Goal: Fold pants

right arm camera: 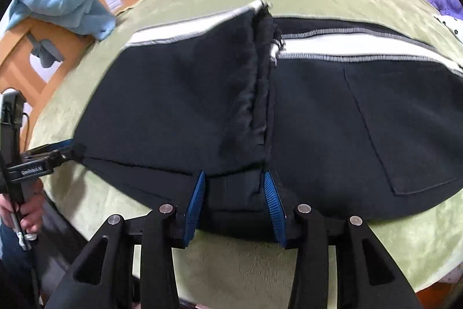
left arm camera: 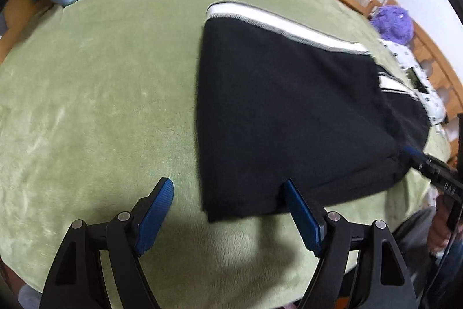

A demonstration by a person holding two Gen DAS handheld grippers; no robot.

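Black pants point(right arm camera: 202, 94) lie folded on the green bed point(left arm camera: 86, 106), the left claw point(left arm camera: 228, 193) spread apart over their corner, the right claw point(right arm camera: 235, 181) straddling their near edge, unclamped.

My left gripper point(left arm camera: 228, 210) is matte black: two curved, ribbed arms with triangular cut-outs, each jointed on round silver pins. Its fingers point(left arm camera: 156, 215) carry bright blue pads with fine ridging. My right gripper point(right arm camera: 235, 200) is built the same, black linkages, silver pins, blue ridged pads. Seen from the right wrist, the left tool shows a black body with small white lettering I cannot read, and a silver fitting at the handle's lower end. My left hand point(right arm camera: 27, 215) is bare; dark blue fabric shows below it.
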